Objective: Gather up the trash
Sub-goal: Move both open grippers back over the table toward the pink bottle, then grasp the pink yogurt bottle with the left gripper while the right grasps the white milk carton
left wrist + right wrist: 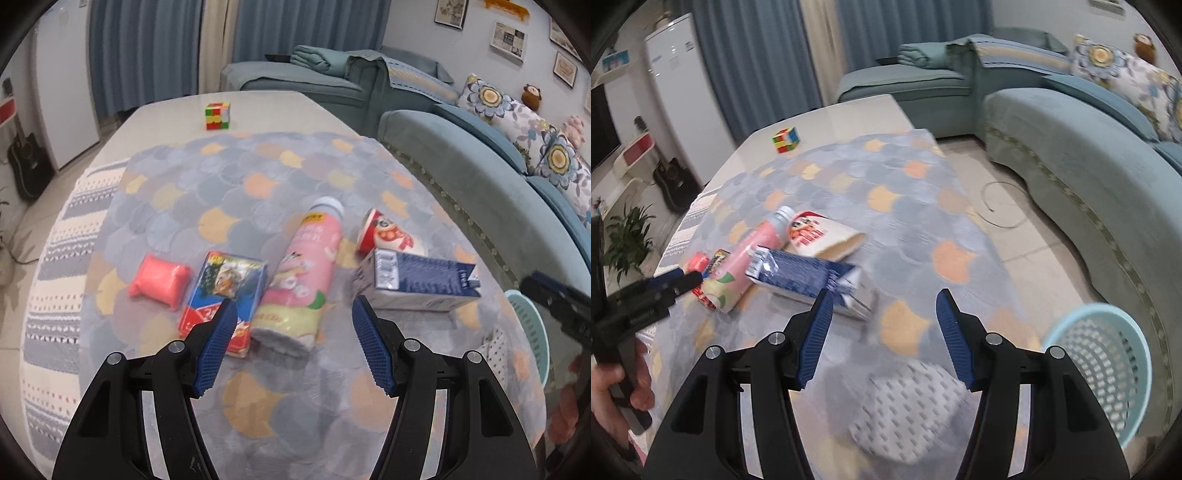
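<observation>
Trash lies on a cloth-covered table [258, 170]: a pink packet [159, 282], a red-blue box [225, 295], a pink bottle [303, 273] on its side, a red paper cup [388, 234] and a blue-white carton [417, 282]. My left gripper [293, 314] is open and empty, just short of the bottle's base. My right gripper [884, 304] is open and empty, its left finger near the carton's [805, 275] open end. The cup [823, 234] and the bottle [750, 258] lie beyond. A light blue perforated basket [1104, 373] stands low at the right.
A colour cube [218, 116] sits at the table's far end. A teal sofa [480, 184] with flowered cushions runs along the right. Curtains, a fridge [683, 92] and a guitar are at the back left. The basket also shows in the left wrist view [528, 332].
</observation>
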`<state>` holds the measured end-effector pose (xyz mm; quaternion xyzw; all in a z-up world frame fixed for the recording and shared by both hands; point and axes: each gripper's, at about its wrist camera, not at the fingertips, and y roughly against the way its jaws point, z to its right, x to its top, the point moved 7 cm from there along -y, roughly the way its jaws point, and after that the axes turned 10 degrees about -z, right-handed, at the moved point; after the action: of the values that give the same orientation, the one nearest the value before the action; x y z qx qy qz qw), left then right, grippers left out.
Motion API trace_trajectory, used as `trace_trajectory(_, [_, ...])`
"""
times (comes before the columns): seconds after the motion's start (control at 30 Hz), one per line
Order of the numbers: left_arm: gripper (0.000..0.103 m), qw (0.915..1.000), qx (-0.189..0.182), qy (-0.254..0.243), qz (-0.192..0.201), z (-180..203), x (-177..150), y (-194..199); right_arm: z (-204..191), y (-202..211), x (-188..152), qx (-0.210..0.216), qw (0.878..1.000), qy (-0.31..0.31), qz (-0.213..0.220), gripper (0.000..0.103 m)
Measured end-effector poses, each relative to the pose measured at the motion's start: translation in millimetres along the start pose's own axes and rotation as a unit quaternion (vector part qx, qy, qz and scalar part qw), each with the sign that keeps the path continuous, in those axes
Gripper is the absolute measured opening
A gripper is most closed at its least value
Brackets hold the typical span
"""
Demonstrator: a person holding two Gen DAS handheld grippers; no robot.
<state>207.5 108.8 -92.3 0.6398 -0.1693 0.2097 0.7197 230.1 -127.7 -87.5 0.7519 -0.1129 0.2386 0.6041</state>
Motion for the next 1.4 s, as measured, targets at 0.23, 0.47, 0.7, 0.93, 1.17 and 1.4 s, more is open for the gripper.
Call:
trace_trajectory(0.23, [0.063, 0.9999, -0.010, 0.007, 0.001, -13, -7, -3, -23, -39, 30, 0.029, 0.999, 0.024, -0.027, 0.055])
trace_trajectory(0.47, [0.063, 0.9997, -0.018, 0.013, 0.008, -19, -11, 3, -27, -67, 29, 0.072, 0.994, 0.013, -0.082, 0.055])
trace_trajectory(0.7, [0.063, 0.9992, -0.027, 0.027, 0.011, -23, -16, 4, -43, -67, 2, 0.120, 0.985, 0.018, -0.126, 0.055])
trace_trajectory(0.93, [0.063, 0.9987, -0.028, 0.040, 0.017, -30, -17, 7, -77, -56, -12, 0.087, 0.985, 0.092, -0.116, 0.073])
trace_trajectory(1.17, [0.063, 0.9979, -0.031, 0.054, 0.019, -39, -15, 9, -93, -63, -19, 0.040, 0.981, 0.161, -0.101, 0.077])
trace_trajectory(1.4, [0.063, 0.9978, -0.031, 0.054, 0.022, -41, -15, 9, -100, -81, -13, 0.073, 0.977, 0.170, -0.108, 0.082])
